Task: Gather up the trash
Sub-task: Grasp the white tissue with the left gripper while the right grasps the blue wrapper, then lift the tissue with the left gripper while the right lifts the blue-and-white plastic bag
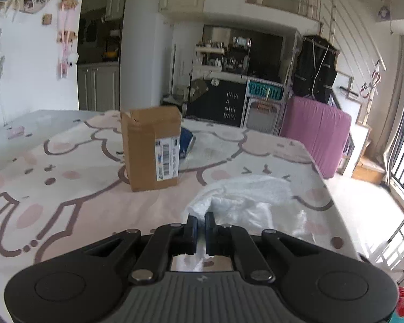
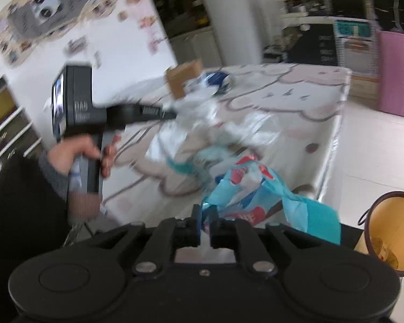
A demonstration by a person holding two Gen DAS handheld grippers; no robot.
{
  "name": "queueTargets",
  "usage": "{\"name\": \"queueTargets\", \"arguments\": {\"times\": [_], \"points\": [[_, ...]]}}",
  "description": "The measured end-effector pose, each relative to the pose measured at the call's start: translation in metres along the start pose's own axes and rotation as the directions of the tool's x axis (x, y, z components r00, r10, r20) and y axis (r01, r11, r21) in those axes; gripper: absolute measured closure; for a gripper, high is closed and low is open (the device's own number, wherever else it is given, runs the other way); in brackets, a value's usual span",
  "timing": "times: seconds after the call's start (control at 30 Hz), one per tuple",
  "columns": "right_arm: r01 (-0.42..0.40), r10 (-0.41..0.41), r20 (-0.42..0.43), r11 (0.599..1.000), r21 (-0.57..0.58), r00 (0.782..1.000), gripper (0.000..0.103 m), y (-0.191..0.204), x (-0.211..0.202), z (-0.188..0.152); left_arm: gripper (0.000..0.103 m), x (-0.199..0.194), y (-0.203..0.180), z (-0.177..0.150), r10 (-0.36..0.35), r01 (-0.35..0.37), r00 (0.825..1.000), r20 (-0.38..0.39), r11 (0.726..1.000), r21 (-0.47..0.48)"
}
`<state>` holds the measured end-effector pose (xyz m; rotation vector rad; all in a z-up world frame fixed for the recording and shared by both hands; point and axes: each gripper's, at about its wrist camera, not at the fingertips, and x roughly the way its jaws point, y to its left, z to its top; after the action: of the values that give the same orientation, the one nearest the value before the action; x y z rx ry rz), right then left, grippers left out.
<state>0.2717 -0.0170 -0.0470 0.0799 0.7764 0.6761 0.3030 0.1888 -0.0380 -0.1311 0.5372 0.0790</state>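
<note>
**Both claws loaded with trash over the tabletop**

Left claw (image 1: pixel 201 222) is pinched tight on a crumpled clear plastic bag (image 1: pixel 250 202), its fingers nearly together with the bag's twisted end caught between them, and the rest of the bag trails out across the patterned tabletop (image 1: pixel 80 188) to the right. Beyond it a cardboard box (image 1: pixel 152 146) stands upright with a shipping label on its side, and a blue packet (image 1: pixel 187 141) peeks out just behind the box.

Over on the right wrist view, blurred by motion, the right claw (image 2: pixel 206 216) is clamped on a teal and red wrapper (image 2: pixel 256 196), which bunches up in front of the fingers above the near edge of the tabletop. The person's left hand (image 2: pixel 78 153) grips the handle of the other tool on the left. Down at the right edge, a yellow bin (image 2: pixel 393 228) with a dark rim stands on the floor beside the tabletop, something small lying inside it
</note>
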Motion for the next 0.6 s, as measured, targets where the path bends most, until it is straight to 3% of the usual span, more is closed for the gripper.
{"name": "queueTargets", "arguments": {"times": [0.1,0.23,0.37,0.4,0.5,0.6], "points": [[-0.003,0.003,-0.015,0.999,-0.035,1.0,0.077,0.008,-0.004,-0.005,0.097,-0.023,0.007,-0.002,0.0,0.0,1.0,0.029,1.0,0.004],[0.009,-0.009,-0.008,0.999,-0.048,1.0,0.07,0.012,-0.017,-0.008,0.097,-0.049,0.022,-0.009,0.004,-0.004,0.999,0.037,1.0,-0.015],[0.031,-0.029,0.031,0.996,-0.087,0.999,0.061,0.013,-0.032,0.004,0.097,-0.066,0.037,-0.024,0.011,-0.011,1.0,0.012,1.0,-0.028],[0.036,-0.032,0.041,0.994,-0.103,0.999,0.054,0.013,-0.034,0.009,0.097,-0.067,0.039,-0.028,0.01,-0.01,1.0,-0.001,1.0,-0.028],[0.058,-0.047,0.056,0.976,-0.209,0.997,0.03,0.014,-0.03,0.023,0.097,-0.062,0.045,-0.048,-0.01,0.007,0.998,-0.066,0.999,-0.042],[0.059,-0.053,0.028,0.925,-0.376,0.998,0.022,0.014,-0.012,0.03,0.098,-0.054,0.049,-0.072,-0.033,0.023,0.991,-0.13,0.997,-0.075]]}}
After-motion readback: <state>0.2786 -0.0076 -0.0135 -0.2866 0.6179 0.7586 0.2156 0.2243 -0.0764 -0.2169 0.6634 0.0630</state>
